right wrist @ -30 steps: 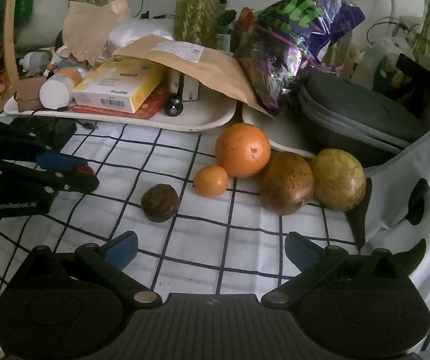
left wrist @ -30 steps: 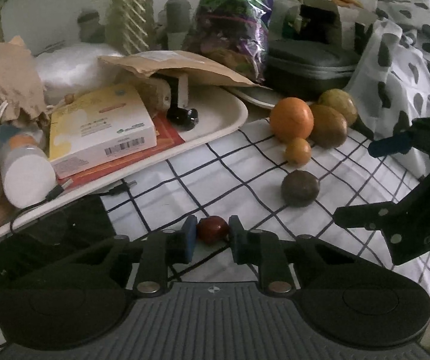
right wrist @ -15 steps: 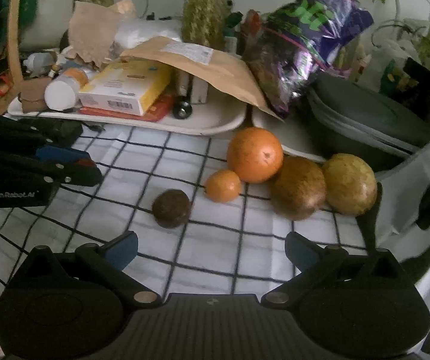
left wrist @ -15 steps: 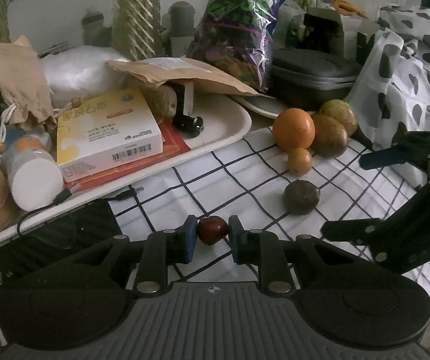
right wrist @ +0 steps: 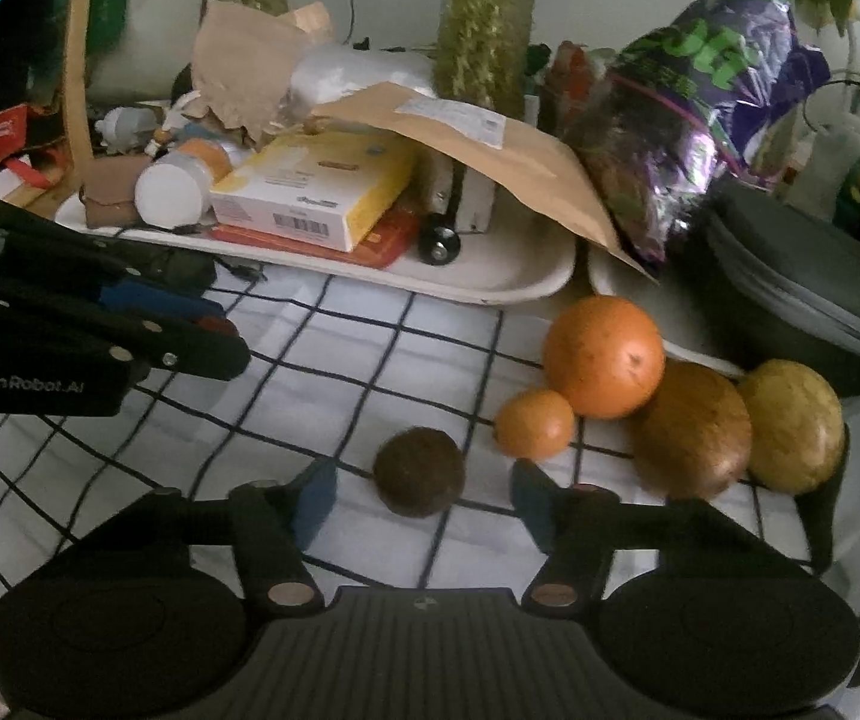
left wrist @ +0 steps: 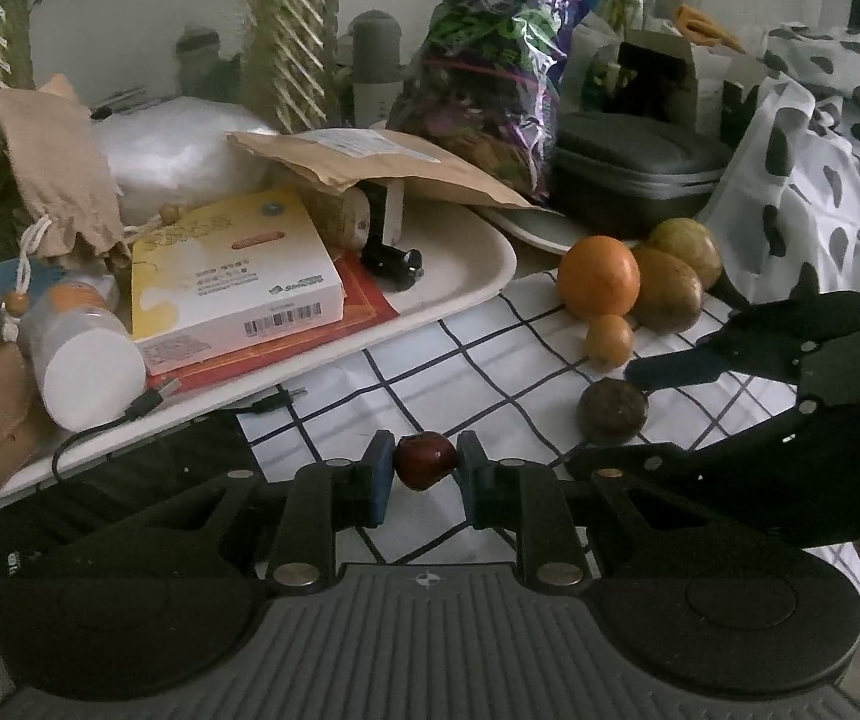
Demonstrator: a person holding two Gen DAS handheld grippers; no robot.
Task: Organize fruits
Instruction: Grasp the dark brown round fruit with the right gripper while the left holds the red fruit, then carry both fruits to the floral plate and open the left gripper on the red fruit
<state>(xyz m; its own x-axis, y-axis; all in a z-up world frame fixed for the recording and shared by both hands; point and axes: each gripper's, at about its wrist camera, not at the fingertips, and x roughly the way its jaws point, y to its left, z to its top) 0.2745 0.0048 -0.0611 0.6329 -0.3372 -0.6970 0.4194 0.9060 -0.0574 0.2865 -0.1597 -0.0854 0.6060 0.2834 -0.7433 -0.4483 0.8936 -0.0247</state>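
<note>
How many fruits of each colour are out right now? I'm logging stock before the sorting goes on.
Orange: 2, the big orange and the small orange.
Brown-yellow: 2, the brown fruit and the yellow fruit.
Dark brown: 1, the dark fruit, between the right gripper's open jaws.
Red: 1, the red fruit, clamped in the left gripper.
Total: 6

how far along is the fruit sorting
Early. In hand: the left gripper is shut on a small red fruit; the right gripper, jaws just closing, straddles the dark round fruit without pressing it. Left: orange, small orange, two brownish fruits.
</note>
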